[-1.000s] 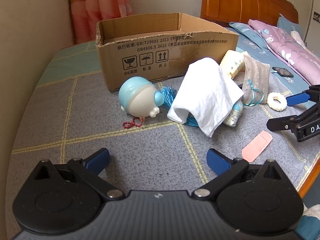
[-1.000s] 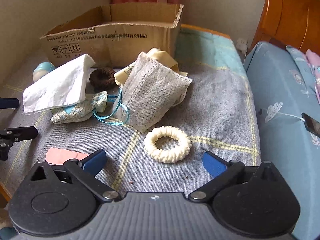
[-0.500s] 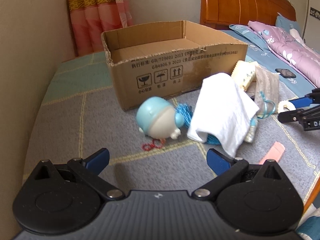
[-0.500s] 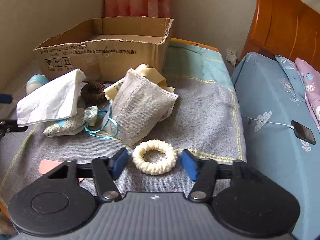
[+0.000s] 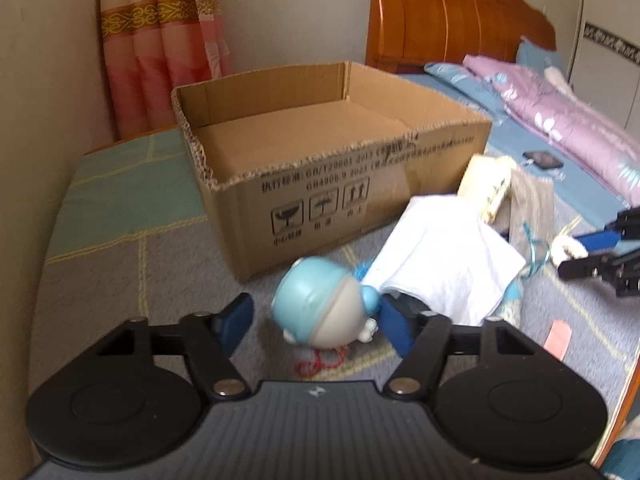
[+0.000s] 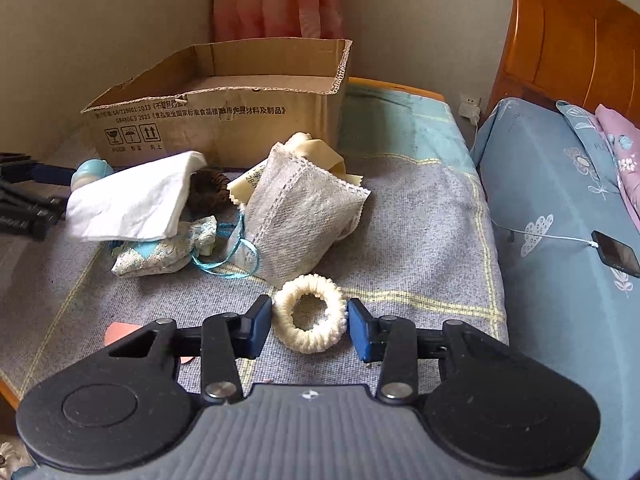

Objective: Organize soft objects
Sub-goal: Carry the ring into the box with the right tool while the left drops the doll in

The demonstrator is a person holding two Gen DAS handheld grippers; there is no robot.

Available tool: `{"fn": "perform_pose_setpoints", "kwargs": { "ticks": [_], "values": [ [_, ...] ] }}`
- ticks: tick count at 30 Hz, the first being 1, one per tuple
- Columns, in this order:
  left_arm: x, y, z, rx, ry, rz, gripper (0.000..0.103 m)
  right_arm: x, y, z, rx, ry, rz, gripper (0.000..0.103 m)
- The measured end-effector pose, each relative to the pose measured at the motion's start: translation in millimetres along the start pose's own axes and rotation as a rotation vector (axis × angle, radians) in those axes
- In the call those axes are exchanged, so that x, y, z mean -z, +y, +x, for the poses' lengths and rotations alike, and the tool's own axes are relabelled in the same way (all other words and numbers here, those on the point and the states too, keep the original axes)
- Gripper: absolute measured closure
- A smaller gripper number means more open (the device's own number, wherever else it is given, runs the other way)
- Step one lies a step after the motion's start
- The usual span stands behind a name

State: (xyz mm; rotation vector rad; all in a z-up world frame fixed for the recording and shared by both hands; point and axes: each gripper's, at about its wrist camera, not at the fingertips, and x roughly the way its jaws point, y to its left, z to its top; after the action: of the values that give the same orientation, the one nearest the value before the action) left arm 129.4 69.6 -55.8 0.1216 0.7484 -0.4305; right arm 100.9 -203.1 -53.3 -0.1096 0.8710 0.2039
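Left wrist view: the left gripper (image 5: 316, 322) has dropped toward the mat and come forward since a second ago, and its jaws, wide then, have narrowed to bracket the blue round toy (image 5: 320, 308). The right pad looks to be at the toy's ear; a gap remains on the left, so the grip is not yet closed. The toy lies just in front of the cardboard box (image 5: 340, 184), with the white cloth (image 5: 444, 264) draped just right of the toy, a corner reaching the right finger. That closeness may snag the cloth when the jaws shut.

Right wrist view: the right gripper (image 6: 308, 322) has likewise advanced, and its jaws have drawn in from wide to a narrow span on either side of the cream knitted ring (image 6: 310, 314), nearly touching it but not squeezing. The ring lies well in front of the box (image 6: 224, 108), just below the mesh pouch (image 6: 300, 220).

Both hands have gone from hovering to framing a target, so two pickups seem imminent; the box looks empty, suggesting the sorting has barely begun.
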Motion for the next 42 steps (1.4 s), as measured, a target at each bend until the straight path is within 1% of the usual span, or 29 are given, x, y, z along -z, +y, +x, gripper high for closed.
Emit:
{"fn": "perform_pose_setpoints", "kwargs": {
  "ticks": [1, 2, 5, 7, 15, 19, 22, 24, 27, 30, 33, 34, 35, 36, 38, 39, 42],
  "values": [
    [-0.9, 0.6, 1.6, 0.015, 0.001, -0.003, 0.045, 0.0, 0.4, -0.3, 0.001, -0.001, -0.001, 0.057],
    [-2.2, -0.1, 2.8, 0.026, 0.002, 0.003, 0.047, 0.1, 0.1, -0.5, 0.002, -0.002, -0.002, 0.057],
    [-2.9, -4.5, 1.7, 0.016, 0.002, 0.026, 0.051, 0.3, -0.4, -2.8, 0.005, -0.005, -0.002, 0.057],
    [-3.3, -5.6, -2.1, 0.009, 0.001, 0.018, 0.051, 0.1, -1.1, -3.9, 0.007, -0.007, -0.001, 0.058],
    [-13.3, -8.4, -39.6, -0.084, 0.005, 0.036, 0.052, -7.7, 0.5, -16.3, -0.006, -0.014, -0.027, 0.058],
    [-33.4, -14.5, -61.8, -0.095, -0.056, 0.054, 0.052, -15.7, 4.0, -28.4, -0.016, -0.025, -0.063, 0.058],
    [-57.5, -18.5, -66.6, -0.085, -0.107, 0.079, 0.052, -25.4, 5.3, -39.6, -0.038, -0.043, -0.082, 0.058],
    [-74.9, -20.0, -59.9, -0.084, -0.126, 0.099, 0.052, -33.7, 6.4, -47.7, -0.049, -0.066, -0.099, 0.058],
    [-103.4, -17.3, -36.5, -0.098, -0.123, 0.096, 0.052, -48.7, 7.3, -57.5, -0.069, -0.100, -0.112, 0.058],
    [-122.7, -13.1, -10.9, -0.119, -0.099, 0.081, 0.052, -64.9, 8.7, -63.2, -0.090, -0.134, -0.119, 0.058],
    [-132.6, -7.7, 11.6, -0.133, -0.064, 0.066, 0.051, -79.2, 10.9, -64.6, -0.092, -0.165, -0.128, 0.058],
    [-132.8, -6.0, 16.9, -0.132, -0.047, 0.061, 0.048, -83.8, 12.0, -64.1, -0.093, -0.174, -0.133, 0.058],
    [-132.5, -4.4, 20.7, -0.144, -0.033, 0.054, 0.041, -88.1, 12.2, -62.9, -0.093, -0.180, -0.132, 0.058],
    [-132.3, -4.1, 23.8, -0.188, -0.037, 0.049, 0.024, -92.6, 13.0, -61.5, -0.094, -0.183, -0.132, 0.058],
    [-128.1, -5.0, 19.6, -0.291, -0.089, 0.045, 0.009, -101.6, 15.1, -59.2, -0.099, -0.193, -0.141, 0.058],
    [-125.7, -4.6, 14.4, -0.307, -0.114, 0.035, 0.009, -105.8, 15.5, -57.7, -0.098, -0.201, -0.144, 0.058],
    [-115.9, -0.9, -11.9, -0.225, -0.125, -0.032, 0.008, -120.4, 16.3, -54.2, -0.116, -0.210, -0.141, 0.058]
  ]
}}
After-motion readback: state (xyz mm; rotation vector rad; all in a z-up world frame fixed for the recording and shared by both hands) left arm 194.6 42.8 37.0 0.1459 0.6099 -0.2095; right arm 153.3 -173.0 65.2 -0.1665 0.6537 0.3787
